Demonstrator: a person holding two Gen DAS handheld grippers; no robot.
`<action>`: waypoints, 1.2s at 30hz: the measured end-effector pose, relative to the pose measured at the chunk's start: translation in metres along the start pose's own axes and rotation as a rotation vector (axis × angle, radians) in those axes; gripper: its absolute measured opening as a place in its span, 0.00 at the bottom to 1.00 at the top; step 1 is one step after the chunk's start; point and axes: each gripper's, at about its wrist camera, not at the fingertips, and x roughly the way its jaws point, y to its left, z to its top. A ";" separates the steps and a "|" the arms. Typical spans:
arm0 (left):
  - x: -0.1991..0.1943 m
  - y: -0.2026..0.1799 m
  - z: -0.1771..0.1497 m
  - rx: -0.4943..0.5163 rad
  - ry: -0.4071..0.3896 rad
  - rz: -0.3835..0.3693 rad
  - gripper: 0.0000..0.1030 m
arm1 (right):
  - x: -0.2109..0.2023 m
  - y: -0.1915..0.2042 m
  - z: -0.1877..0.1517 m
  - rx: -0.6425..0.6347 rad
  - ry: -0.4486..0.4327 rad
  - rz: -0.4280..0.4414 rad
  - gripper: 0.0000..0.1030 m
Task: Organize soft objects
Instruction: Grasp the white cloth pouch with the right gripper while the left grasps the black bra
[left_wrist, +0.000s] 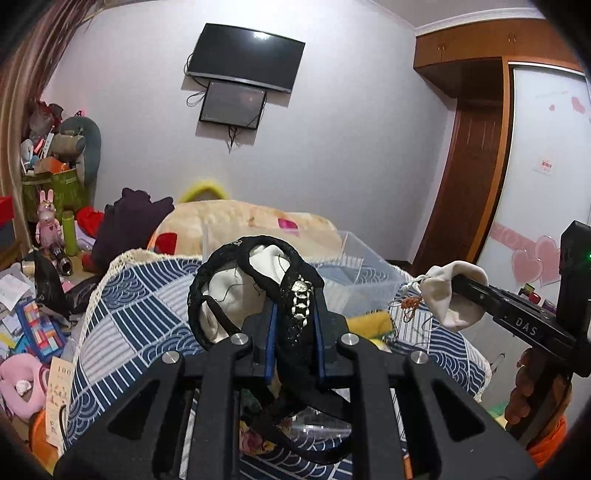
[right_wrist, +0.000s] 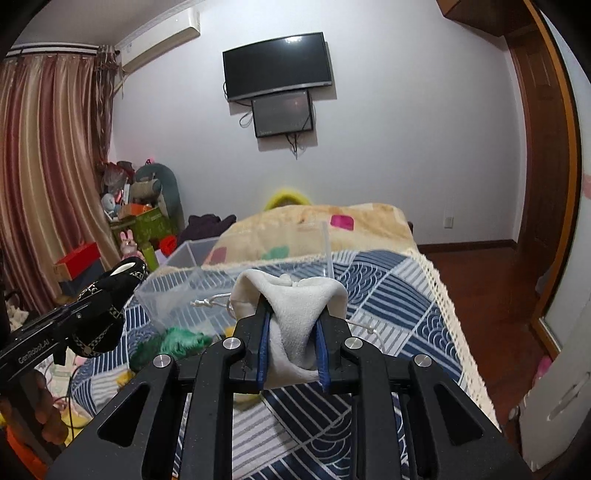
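Left tongs: our left gripper is clamped on a black fabric slipper with a white lining and a band of metallic studs; the blue pads pinch its studded strap, and the toe stands up past the fingertips.

Right tongs: our right gripper is closed on a small cream fleece drawstring pouch; the cloth bunches between the pads and the white cord trails off to the left.

Height: both loads hang in the air above the bed, touching nothing below.

Target, as we judge it: the clear plastic storage bin on the blue-and-white wave-patterned bedspread, just ahead of both grippers and slightly left of the pouch.

Bin contents: something green and something yellow lie at its near side; whether inside or just beside the wall we cannot tell.

Step in hand: we read it as carrying both soft items over to the bin.

Doing it well: bring one gripper over the rim at a time so the two arms do not crowd. Lower until the item is below the wall before we let go.

Watch: the pouch cord could snag on the rim. The slipper's loose strap may catch a pad on release.

Beyond: beige blanket behind the bin, then cluttered shelves at left.
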 end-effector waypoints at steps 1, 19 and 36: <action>0.000 -0.001 0.003 0.006 -0.007 0.007 0.15 | -0.001 0.001 0.002 -0.005 -0.005 0.001 0.18; 0.052 0.005 0.054 0.071 0.017 -0.007 0.15 | 0.038 0.014 0.056 -0.049 -0.072 -0.001 0.18; 0.139 0.006 0.043 0.125 0.257 -0.023 0.16 | 0.112 0.019 0.036 -0.110 0.143 0.017 0.18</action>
